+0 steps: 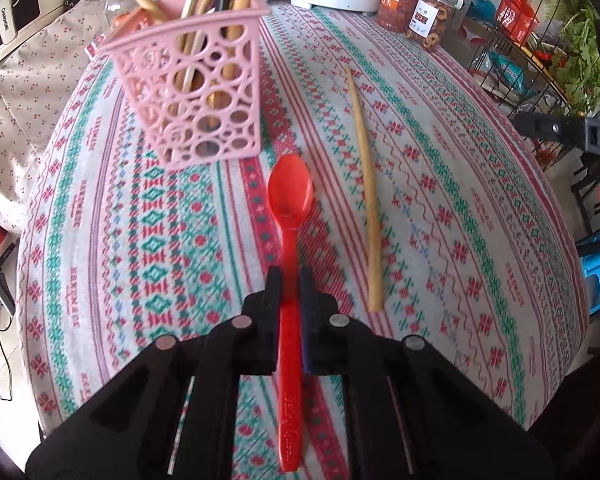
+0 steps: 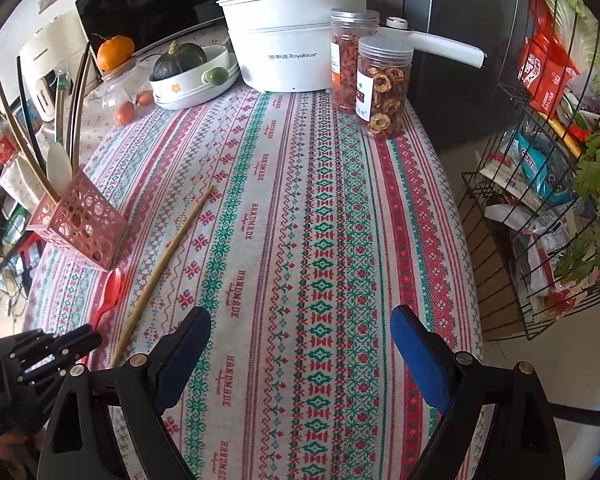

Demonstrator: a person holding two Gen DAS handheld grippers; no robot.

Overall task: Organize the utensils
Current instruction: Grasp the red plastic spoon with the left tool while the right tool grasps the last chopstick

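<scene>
My left gripper [image 1: 289, 276] is shut on the handle of a red plastic spoon [image 1: 290, 196], whose bowl points toward a pink perforated utensil basket [image 1: 192, 92]. The basket holds several wooden chopsticks and utensils. A single wooden chopstick [image 1: 366, 184] lies on the patterned tablecloth to the right of the spoon. In the right wrist view the basket [image 2: 80, 224], spoon [image 2: 110, 292], chopstick [image 2: 166, 268] and left gripper [image 2: 88, 340] sit at the left. My right gripper [image 2: 300, 324] is open and empty above the cloth.
At the table's far end stand a white electric pot [image 2: 296, 36], two jars of dried fruit [image 2: 384, 84], a white dish with a dark squash [image 2: 192, 72] and an orange. A wire rack [image 2: 540, 200] with packets and greens stands right of the table.
</scene>
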